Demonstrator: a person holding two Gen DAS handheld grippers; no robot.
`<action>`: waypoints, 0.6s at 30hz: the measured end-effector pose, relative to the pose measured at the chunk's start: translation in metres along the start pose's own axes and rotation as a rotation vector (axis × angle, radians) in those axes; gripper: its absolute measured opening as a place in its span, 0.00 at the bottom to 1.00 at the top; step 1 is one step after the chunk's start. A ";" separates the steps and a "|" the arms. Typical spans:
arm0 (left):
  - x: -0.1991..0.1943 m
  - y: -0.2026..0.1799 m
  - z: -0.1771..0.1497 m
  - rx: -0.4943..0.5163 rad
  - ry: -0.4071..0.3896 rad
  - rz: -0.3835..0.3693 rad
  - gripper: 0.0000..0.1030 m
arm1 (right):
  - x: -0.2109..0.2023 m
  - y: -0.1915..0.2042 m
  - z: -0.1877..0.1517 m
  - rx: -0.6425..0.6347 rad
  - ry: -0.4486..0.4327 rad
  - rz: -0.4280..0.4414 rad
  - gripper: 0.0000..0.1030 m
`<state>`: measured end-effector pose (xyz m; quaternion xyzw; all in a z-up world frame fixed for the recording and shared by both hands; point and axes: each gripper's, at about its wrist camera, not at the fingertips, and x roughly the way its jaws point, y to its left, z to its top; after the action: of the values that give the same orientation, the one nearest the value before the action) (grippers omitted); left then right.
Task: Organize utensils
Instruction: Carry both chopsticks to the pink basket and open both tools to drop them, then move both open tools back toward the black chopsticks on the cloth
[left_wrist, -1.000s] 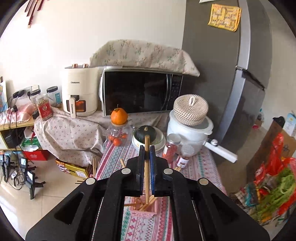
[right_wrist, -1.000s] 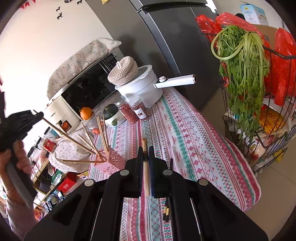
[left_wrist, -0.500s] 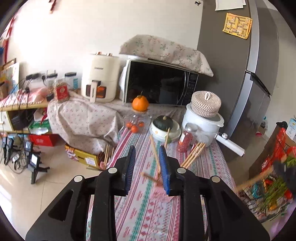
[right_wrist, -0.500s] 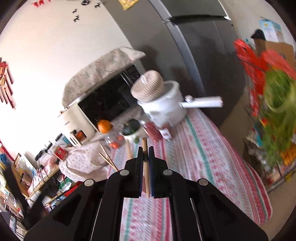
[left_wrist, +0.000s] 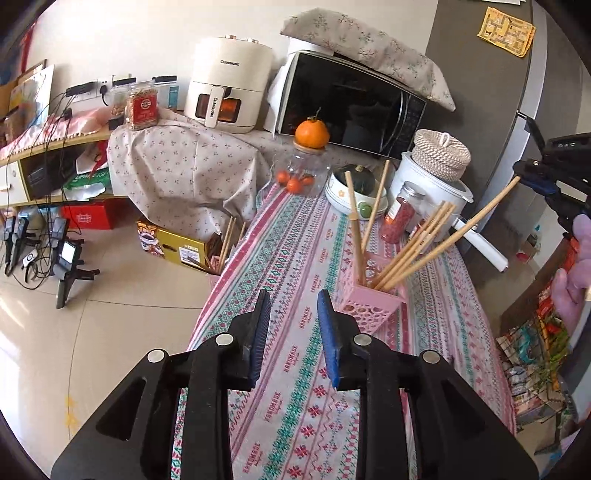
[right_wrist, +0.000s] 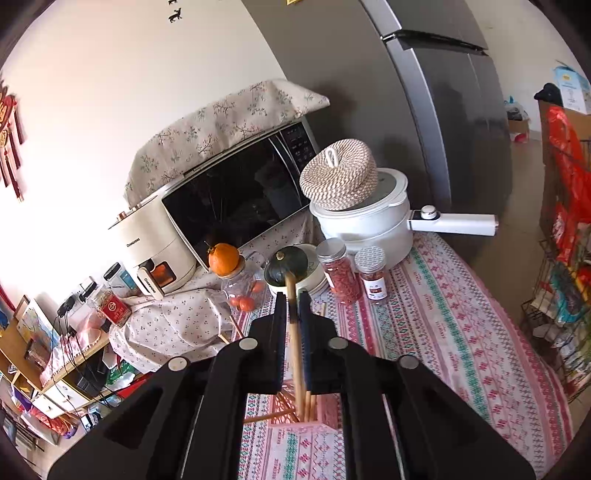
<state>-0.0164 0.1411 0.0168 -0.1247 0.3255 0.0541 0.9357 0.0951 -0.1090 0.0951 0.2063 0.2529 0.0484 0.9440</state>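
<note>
A pink perforated utensil holder (left_wrist: 373, 295) stands on the patterned tablecloth with several wooden chopsticks (left_wrist: 412, 245) leaning in it. My left gripper (left_wrist: 293, 325) is open and empty, just in front of and left of the holder. My right gripper (right_wrist: 291, 310) is shut on a wooden chopstick (right_wrist: 295, 339), held above the holder (right_wrist: 308, 424) with the stick's lower end among the others inside. In the left wrist view the right gripper (left_wrist: 532, 177) grips the top of a long slanted chopstick (left_wrist: 461, 230).
At the table's far end stand a white pot with a woven lid (left_wrist: 436, 173), two red-filled jars (right_wrist: 340, 271), a bowl with a green squash (left_wrist: 354, 184) and a glass jar topped by an orange (left_wrist: 312, 155). A microwave (left_wrist: 347, 107) and air fryer (left_wrist: 229, 88) are behind.
My left gripper opened, let its chopstick go into the holder and pulled back. My right gripper carried its chopstick over the holder and lowered its tip inside.
</note>
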 end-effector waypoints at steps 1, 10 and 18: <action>0.004 0.001 -0.001 0.000 0.005 0.006 0.25 | 0.009 0.001 -0.005 -0.001 0.008 0.004 0.14; 0.004 0.005 0.000 -0.025 0.006 -0.047 0.25 | 0.003 -0.002 -0.028 -0.087 0.046 -0.028 0.25; 0.006 -0.009 -0.012 0.001 0.020 -0.044 0.47 | -0.010 -0.029 -0.067 -0.173 0.119 -0.118 0.37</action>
<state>-0.0170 0.1295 0.0058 -0.1317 0.3321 0.0322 0.9334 0.0524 -0.1128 0.0353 0.1055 0.3152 0.0265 0.9428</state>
